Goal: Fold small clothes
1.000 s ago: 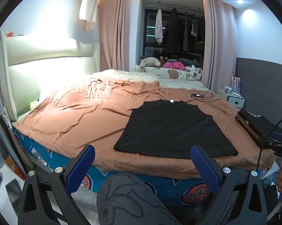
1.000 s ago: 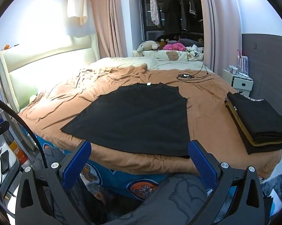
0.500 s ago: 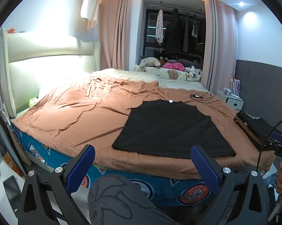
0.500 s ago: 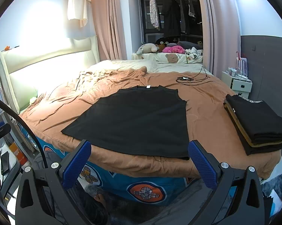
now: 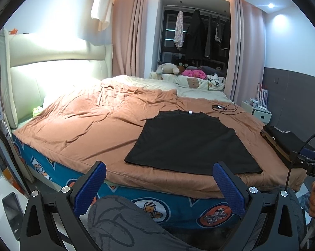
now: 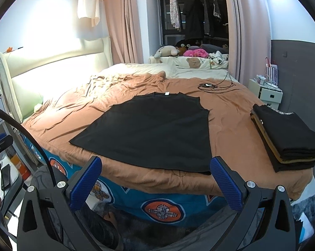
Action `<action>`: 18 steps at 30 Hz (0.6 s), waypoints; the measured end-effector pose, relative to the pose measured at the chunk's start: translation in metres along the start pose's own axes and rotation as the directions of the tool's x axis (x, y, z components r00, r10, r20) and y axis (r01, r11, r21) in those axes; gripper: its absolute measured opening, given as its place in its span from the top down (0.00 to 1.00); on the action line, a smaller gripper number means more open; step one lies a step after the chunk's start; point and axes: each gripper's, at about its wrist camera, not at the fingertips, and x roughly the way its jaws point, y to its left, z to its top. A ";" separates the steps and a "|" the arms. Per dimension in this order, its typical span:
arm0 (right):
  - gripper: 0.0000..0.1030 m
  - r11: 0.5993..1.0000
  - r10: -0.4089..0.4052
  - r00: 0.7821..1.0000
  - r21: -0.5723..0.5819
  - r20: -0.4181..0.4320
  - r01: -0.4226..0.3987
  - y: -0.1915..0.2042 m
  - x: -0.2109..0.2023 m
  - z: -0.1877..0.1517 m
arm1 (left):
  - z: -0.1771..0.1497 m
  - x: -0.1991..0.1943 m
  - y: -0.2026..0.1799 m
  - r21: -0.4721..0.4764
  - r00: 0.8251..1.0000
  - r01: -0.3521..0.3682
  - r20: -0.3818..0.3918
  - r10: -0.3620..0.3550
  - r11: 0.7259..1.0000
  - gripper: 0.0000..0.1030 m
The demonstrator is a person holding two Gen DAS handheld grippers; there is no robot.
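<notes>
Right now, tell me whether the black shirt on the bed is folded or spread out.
Spread out. The black shirt lies flat on the brown blanket, hem and neck label showing, unlike the folded stack beside it.

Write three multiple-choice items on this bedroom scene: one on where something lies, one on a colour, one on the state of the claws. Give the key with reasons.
1. Where is the stack of folded clothes?
A. on the bed, right of the spread garment
B. on the floor
C. on the headboard

2. What colour is the spread garment?
A. white
B. black
C. pink

3. How do the left claw and right claw stand?
A. both shut on cloth
B. one open, one shut
C. both open, holding nothing

Key:
1 A, the pile sits on the brown blanket near the bed's right edge.
2 B, it lies dark and flat with a small white tag at the collar.
3 C, each claw's blue fingers are spread wide, short of the bed.
</notes>
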 end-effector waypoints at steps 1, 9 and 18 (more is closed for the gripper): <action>0.00 1.000 0.001 1.000 0.000 -0.001 -0.001 0.000 0.000 0.000 | 0.000 0.000 0.000 0.000 1.000 -0.001 0.000 0.001 1.000 0.01; 0.00 1.000 0.005 1.000 0.002 0.004 -0.005 -0.001 -0.001 0.000 | 0.000 -0.003 0.003 -0.005 1.000 0.004 0.000 -0.004 1.000 0.01; 0.00 1.000 0.001 1.000 0.001 0.003 -0.001 0.002 -0.004 -0.001 | 0.000 -0.008 0.010 -0.018 1.000 0.005 0.003 -0.005 1.000 0.01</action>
